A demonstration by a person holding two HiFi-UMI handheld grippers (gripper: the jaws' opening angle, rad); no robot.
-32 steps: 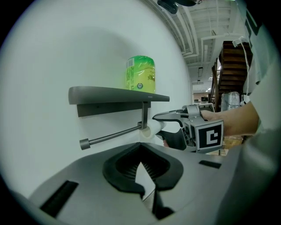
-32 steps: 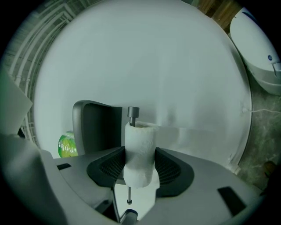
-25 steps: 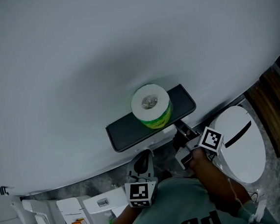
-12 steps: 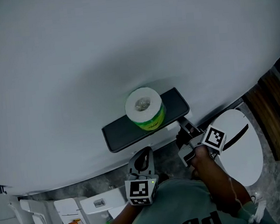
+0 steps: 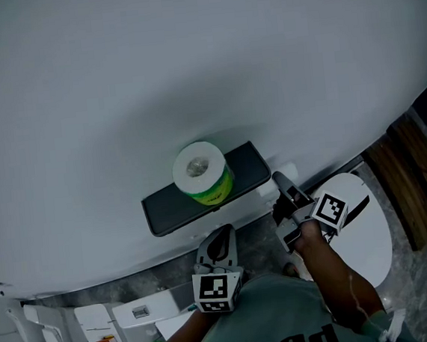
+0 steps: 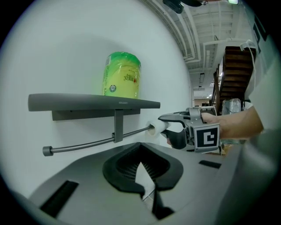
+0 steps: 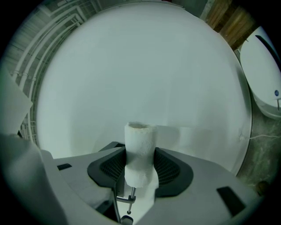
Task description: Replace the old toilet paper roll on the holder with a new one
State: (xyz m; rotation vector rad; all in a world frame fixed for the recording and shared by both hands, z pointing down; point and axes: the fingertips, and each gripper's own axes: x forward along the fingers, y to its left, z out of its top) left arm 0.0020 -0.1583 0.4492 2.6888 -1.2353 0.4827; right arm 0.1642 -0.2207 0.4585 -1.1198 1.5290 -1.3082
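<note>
From above, the wrapped new roll point(image 5: 199, 174) stands on the shelf point(image 5: 161, 210), with the left gripper point(image 5: 216, 247) nearer to it. The left gripper view shows its jaws together, empty. The old roll point(image 6: 158, 128) lies at the right tip of the holder rod point(image 6: 88, 143), its axis along the rod. In the right gripper view, the right gripper point(image 7: 139, 169) is clamped on it.

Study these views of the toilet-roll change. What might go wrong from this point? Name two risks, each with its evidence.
1. The right gripper is shut on the thin old roll at the tip of the holder rod. The soft tube may crush, snag on the rod's end or slip free.
2. The wrapped new roll stands upright on the shelf just above. A knock to the shelf might topple it.
</note>
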